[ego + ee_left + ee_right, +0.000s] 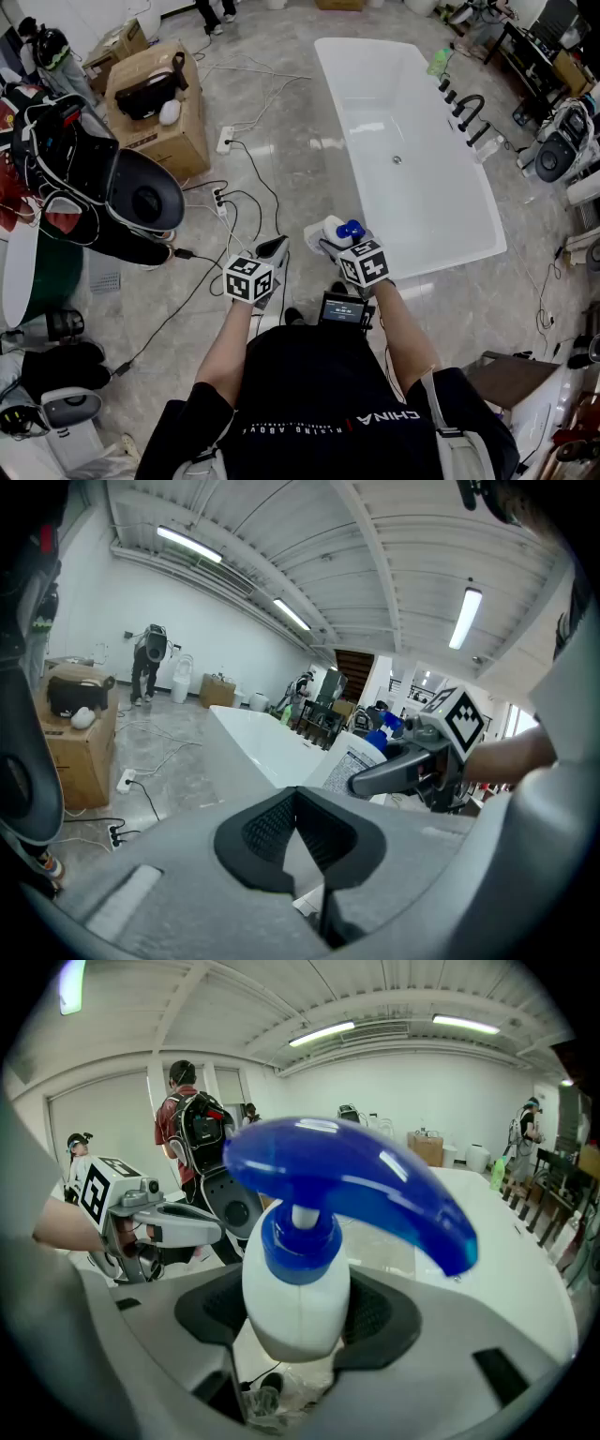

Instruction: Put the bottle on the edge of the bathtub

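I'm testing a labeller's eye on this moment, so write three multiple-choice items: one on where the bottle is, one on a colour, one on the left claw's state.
1. Where is the bottle?
A. Inside the bathtub.
B. Between the right claw's jaws.
C. On the cardboard box.

2. What colour is the bottle's pump head?
A. Red.
B. Green.
C. Blue.

3. How is the left claw?
A. Shut, holding nothing.
B. Clamped on the bottle.
C. Wide open around a cable.

Answers:
1 B, the right gripper view shows its jaws pressing the white body.
2 C, the pump arches blue over the neck.
3 A, the left gripper view shows its jaws meeting with nothing between them.
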`<action>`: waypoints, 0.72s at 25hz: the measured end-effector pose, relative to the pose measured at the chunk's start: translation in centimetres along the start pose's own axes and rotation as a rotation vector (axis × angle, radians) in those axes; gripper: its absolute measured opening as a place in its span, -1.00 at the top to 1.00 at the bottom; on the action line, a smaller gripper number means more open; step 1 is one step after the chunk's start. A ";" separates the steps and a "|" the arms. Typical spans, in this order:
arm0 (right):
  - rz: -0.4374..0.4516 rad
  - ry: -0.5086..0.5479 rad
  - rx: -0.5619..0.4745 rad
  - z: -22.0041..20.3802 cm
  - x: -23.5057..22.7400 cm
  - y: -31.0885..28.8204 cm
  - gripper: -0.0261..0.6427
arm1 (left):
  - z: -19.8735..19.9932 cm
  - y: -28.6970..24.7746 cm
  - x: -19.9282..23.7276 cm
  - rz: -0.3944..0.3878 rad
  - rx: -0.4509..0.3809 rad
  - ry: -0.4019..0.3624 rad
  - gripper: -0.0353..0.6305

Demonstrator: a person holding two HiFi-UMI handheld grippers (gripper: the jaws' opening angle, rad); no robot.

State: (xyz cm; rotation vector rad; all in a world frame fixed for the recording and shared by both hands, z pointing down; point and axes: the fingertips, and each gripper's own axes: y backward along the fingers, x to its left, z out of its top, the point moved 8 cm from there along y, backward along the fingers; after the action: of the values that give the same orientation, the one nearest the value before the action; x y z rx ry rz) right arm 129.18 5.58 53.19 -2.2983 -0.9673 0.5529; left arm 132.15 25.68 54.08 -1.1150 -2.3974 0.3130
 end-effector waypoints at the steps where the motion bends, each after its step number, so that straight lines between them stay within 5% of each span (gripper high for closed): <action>1: 0.000 0.001 -0.001 0.3 -0.2 0.0 0.10 | 0.3 -0.1 0.0 0.001 0.001 -0.004 0.87; 18: 0.010 0.008 -0.013 2.2 -1.3 -0.2 0.10 | 1.9 -0.9 0.5 0.004 -0.005 -0.005 0.87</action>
State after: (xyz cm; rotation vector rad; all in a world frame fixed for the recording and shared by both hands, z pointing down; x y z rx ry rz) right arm 127.01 5.52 51.91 -2.3162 -0.9585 0.5422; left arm 130.32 25.47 52.99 -1.1227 -2.4017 0.3120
